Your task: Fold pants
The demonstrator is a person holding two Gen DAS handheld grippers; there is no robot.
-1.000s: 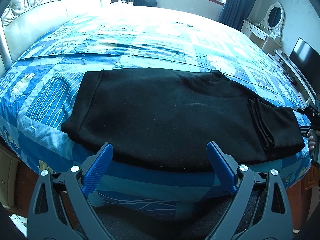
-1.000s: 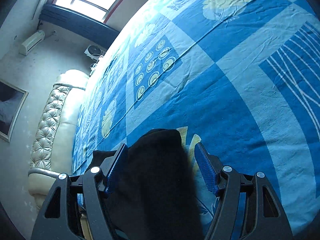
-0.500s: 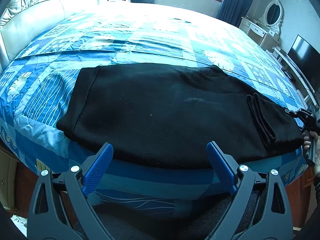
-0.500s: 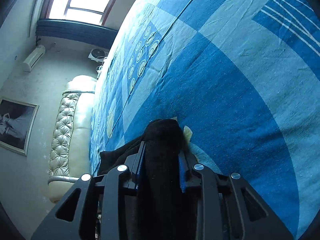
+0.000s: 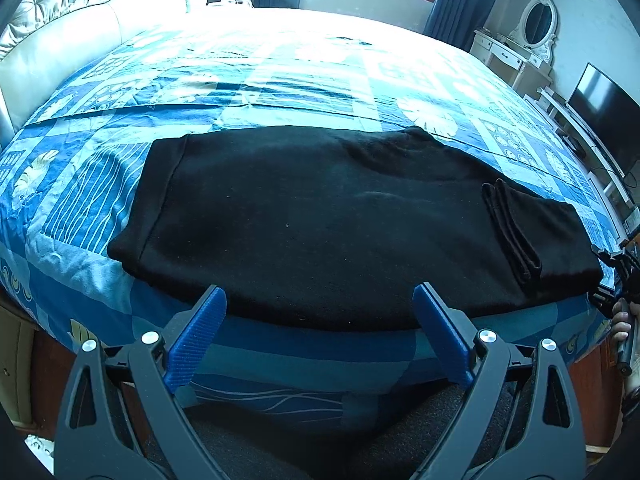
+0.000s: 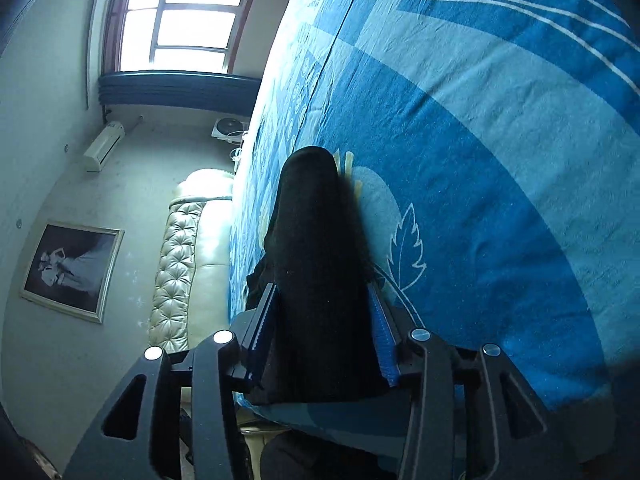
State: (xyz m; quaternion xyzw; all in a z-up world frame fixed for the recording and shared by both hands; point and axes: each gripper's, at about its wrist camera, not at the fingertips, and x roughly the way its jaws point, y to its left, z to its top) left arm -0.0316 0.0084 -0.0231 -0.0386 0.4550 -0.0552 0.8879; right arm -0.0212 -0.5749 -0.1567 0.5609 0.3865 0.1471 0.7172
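Pants: laid flat across the near edge of the bed, legs stacked, one end already turned back.
Right gripper: jaws, just reopened slightly, are clamped on that end's black fabric.
Left gripper: held wide and empty before the near hem.
Left to do: further folds are judged necessary.

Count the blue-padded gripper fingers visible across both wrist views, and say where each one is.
4. Left wrist view: one finger at lower left, one at lower right, apart, short of the black pants. Right wrist view: one left, one right of the pants' fold. None seem hidden.
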